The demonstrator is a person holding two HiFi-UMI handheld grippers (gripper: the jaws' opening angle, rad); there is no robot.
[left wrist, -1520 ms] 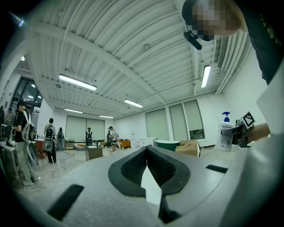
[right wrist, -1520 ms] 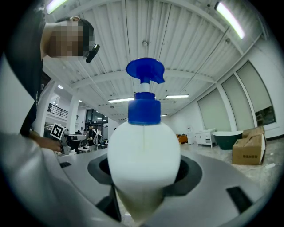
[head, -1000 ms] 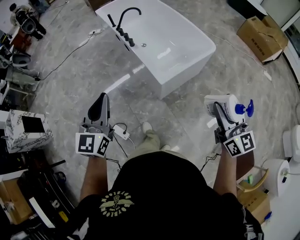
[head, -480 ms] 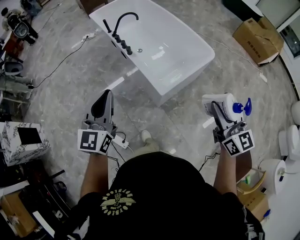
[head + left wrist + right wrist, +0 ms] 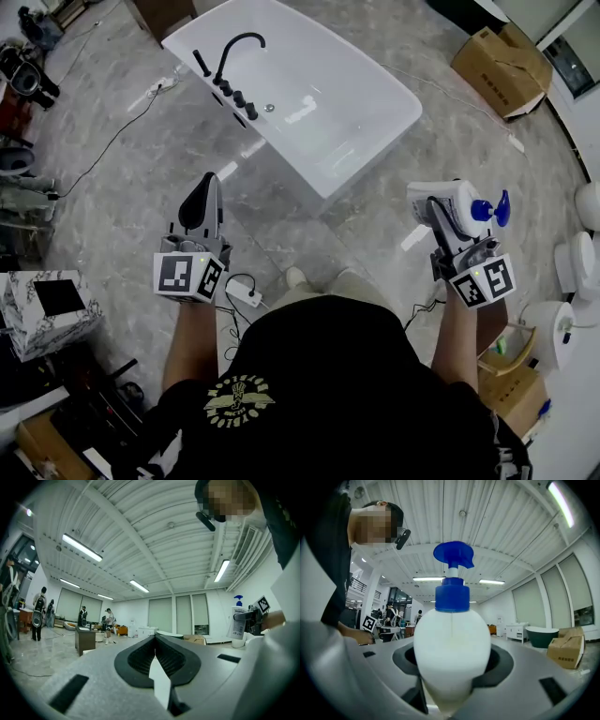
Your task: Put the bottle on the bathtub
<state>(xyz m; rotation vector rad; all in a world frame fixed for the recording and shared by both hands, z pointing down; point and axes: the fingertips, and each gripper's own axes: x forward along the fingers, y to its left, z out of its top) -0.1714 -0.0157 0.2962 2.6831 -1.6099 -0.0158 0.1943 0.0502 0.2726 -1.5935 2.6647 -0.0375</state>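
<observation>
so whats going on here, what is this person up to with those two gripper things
A person stands on a grey marble-look floor, a gripper in each hand. The right gripper is clamped on a white plastic pump bottle with a blue pump top. The left gripper is shut with nothing in it. The white freestanding bathtub sits ahead, apart from the bottle, which is not yet on it.

There is one white bathtub with one black faucet, and one pump bottle. There are two hand-held grippers: the left hand-held gripper and the right hand-held gripper. Two cardboard boxes show, a far one and a near one. There is one marble-patterned box and one power strip.
</observation>
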